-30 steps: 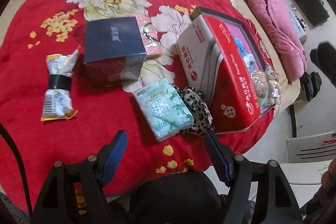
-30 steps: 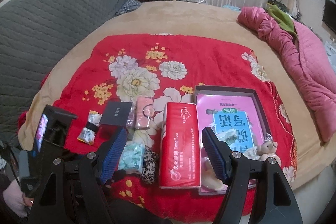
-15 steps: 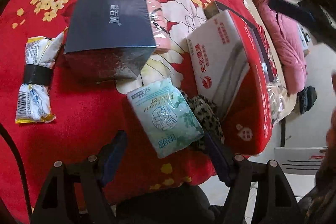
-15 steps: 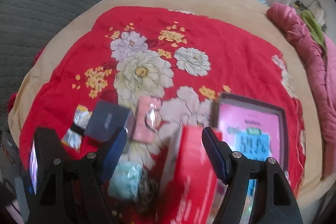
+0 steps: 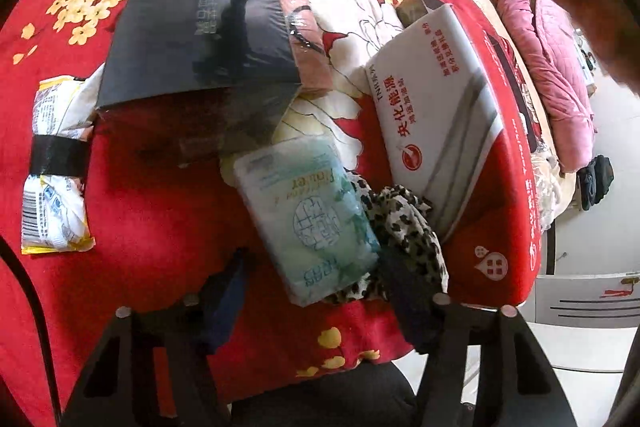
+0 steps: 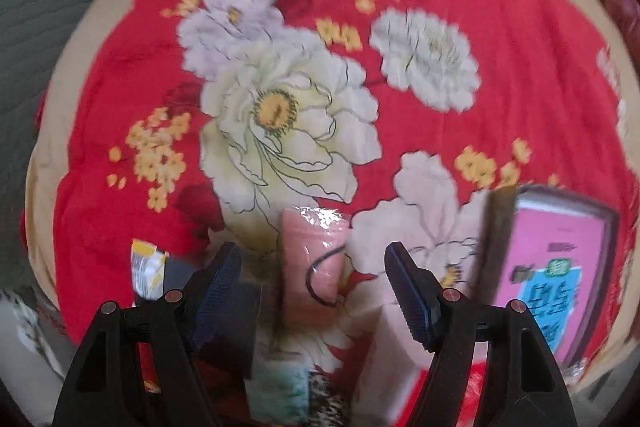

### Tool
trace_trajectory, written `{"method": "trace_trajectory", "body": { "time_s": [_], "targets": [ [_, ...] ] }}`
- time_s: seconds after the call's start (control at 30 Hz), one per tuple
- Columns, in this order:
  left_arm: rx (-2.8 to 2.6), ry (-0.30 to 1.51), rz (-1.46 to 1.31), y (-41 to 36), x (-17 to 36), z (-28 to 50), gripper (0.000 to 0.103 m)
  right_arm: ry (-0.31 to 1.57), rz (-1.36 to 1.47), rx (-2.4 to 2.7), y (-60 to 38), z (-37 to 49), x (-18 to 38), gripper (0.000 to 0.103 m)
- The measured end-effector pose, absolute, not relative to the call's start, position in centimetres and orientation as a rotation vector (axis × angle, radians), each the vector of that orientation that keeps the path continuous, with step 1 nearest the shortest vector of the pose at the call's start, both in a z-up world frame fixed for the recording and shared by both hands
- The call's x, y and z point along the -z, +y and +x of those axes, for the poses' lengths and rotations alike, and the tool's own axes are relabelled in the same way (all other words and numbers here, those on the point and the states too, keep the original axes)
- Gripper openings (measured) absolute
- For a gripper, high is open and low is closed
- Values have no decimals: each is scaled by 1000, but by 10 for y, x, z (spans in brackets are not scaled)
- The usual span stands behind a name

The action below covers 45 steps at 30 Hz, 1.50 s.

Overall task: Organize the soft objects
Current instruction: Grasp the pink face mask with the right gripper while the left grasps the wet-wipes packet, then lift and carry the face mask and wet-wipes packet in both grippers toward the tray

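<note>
On the red flowered blanket (image 5: 160, 227) lie a mint tissue pack (image 5: 306, 219), a leopard-print cloth (image 5: 404, 227) beside it, a pink plastic-wrapped pack (image 5: 306, 39), a red-and-white tissue brick (image 5: 448, 131) and a taped snack packet (image 5: 56, 171). My left gripper (image 5: 316, 291) is open just in front of the tissue pack and the cloth. My right gripper (image 6: 312, 267) is open above the pink pack (image 6: 316, 251), which lies between its fingers. The right view is blurred.
A dark blue box (image 5: 200, 39) stands left of the pink pack. A shallow dark-rimmed box with a pink lining (image 6: 560, 267) sits at the right, behind the tissue brick. The blanket's front edge drops off just behind my left gripper.
Both grippers have moved forward and down toward the items. The left has closed in on the tissue pack; the right has swung left and down over the pink pack.
</note>
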<state>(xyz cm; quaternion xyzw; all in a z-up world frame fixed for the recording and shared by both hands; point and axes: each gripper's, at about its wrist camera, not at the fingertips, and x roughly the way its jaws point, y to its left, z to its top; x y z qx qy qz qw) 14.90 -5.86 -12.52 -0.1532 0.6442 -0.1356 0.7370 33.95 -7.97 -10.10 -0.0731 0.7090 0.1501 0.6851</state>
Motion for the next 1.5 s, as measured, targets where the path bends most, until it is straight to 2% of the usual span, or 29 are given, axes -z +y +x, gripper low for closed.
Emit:
{"method": "trace_trajectory", "body": {
  "time_s": [0.3,0.33,0.4,0.53,0.6,1.2,1.5],
  "targets": [
    [323,1429,-372,-60,131,156,53,1722,-159,-274,-70,346,146,75],
    [324,1434,-379,-59,133,157,52,1727,-141,-260,-73,346,151,73],
    [322,1443,-379,-59,136,158,51,1723,-105,-243,-81,346,157,57],
    [325,1447,-385,-57,140,160,48,1695,-39,-240,-94,344,160,46],
    [332,1440,-417,-55,139,164,46,1668,21,-258,-102,345,152,44],
    [311,1341,-416,-35,98,154,43,1397,165,-283,-162,332,44,44],
    [298,1332,-424,-19,105,143,34,1314,165,-349,-152,307,5,44]
  ]
}}
